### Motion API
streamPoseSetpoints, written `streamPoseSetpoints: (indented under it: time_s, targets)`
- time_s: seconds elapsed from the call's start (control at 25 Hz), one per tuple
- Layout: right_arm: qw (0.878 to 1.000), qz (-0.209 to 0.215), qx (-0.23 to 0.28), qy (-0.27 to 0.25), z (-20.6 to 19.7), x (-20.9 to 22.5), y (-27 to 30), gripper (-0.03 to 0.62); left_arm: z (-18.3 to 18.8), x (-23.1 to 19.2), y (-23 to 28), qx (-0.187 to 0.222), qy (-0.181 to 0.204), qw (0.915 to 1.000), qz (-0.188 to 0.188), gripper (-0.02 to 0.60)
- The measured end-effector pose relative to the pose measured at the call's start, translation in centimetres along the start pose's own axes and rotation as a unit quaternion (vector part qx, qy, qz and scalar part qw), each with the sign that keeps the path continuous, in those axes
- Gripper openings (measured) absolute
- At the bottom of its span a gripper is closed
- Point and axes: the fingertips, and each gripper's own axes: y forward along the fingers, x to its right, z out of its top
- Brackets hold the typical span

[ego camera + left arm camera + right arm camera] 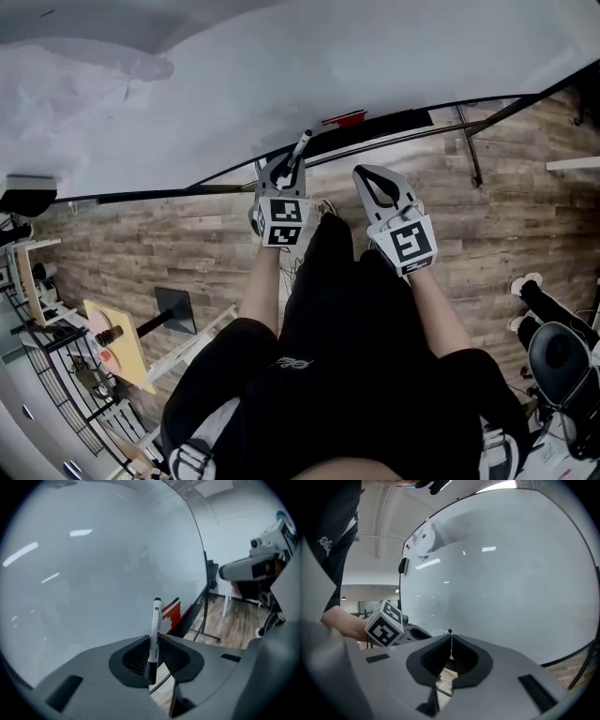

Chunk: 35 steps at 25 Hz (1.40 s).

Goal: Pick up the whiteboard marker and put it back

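Note:
My left gripper (287, 171) (154, 653) is shut on a whiteboard marker (155, 630) with a white barrel and black ends. The marker (299, 150) stands upright between the pads and sticks out past the fingertips toward the whiteboard (281, 75) (93, 573). Below it runs the board's black tray (375, 127), with a red eraser (345, 118) (171, 613) lying on it. My right gripper (377, 187) (451, 649) is shut and empty, held beside the left one in front of the board (511, 573). The left gripper's marker cube (385, 623) shows in the right gripper view.
The board's metal stand legs (469, 150) rise from a wood floor (169, 244). A wire rack with a yellow board (117, 347) stands at lower left. A black office chair (562, 361) and someone's shoes (525, 286) are at the right.

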Motion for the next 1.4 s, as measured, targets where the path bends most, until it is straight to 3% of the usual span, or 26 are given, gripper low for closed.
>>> streamPoseSetpoints:
  time_s: [0.12, 0.28, 0.6, 1.0, 1.4]
  targets:
    - [1.0, 0.017, 0.008, -0.004, 0.9, -0.5, -0.1, 0.002, 1.8, 0.2, -1.8, 0.051, -0.067, 0.9964, 0.003, 0.069]
    - [0.999, 0.043, 0.022, -0.014, 2.5, -1.8, -0.5, 0.002, 3.8, 0.4, -4.5, 0.114, -0.13, 0.9848, 0.022, 0.069]
    - [0.994, 0.083, 0.066, -0.014, 5.5, -3.8, -3.2, 0.002, 6.5, 2.9, -10.0, 0.212, -0.187, 0.9589, 0.022, 0.069]
    - [0.996, 0.071, 0.049, 0.008, 4.3, -5.2, -4.9, 0.002, 6.2, 4.9, -13.5, 0.249, -0.208, 0.9459, -0.002, 0.069]
    - [0.998, 0.031, 0.058, -0.006, 4.7, -7.0, -5.2, 0.002, 6.1, 5.2, -14.1, 0.268, -0.182, 0.9445, -0.057, 0.069]
